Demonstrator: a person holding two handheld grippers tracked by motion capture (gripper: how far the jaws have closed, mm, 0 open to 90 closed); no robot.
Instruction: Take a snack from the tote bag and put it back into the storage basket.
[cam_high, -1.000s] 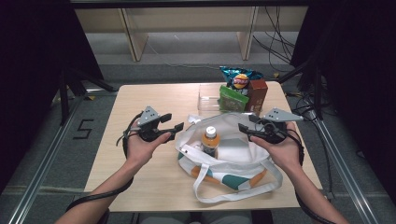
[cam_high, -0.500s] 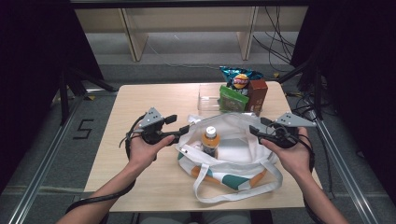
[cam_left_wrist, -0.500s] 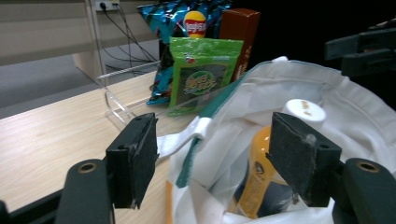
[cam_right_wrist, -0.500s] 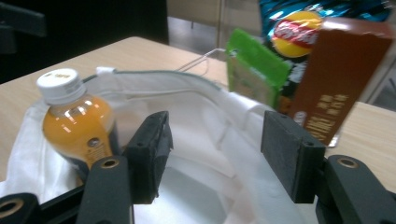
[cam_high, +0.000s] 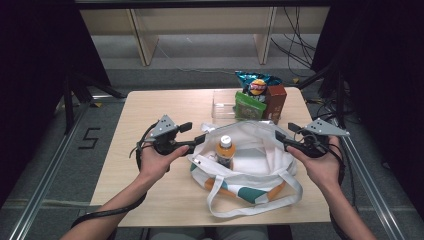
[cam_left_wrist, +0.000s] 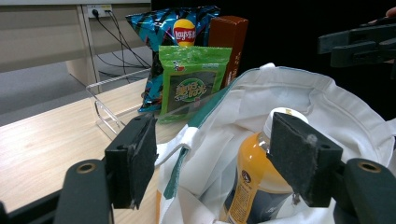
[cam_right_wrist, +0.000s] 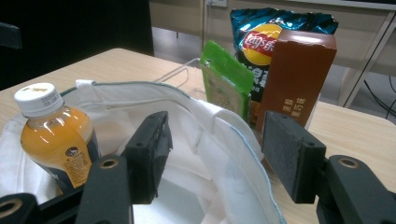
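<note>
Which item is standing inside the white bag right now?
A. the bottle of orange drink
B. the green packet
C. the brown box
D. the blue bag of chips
A. The bottle of orange drink stands upright inside the open white bag, while the green packet, brown box and bag of chips stand on the table behind it.

1. The left gripper (cam_high: 197, 139) lies level in the left hand (cam_high: 156, 161), its jaws spread wide, having just been opening, pads pressing nothing.
2. The right gripper (cam_high: 283, 136) faces it from the right hand (cam_high: 320, 164); its jaws look parted too, gripping nothing.
</note>
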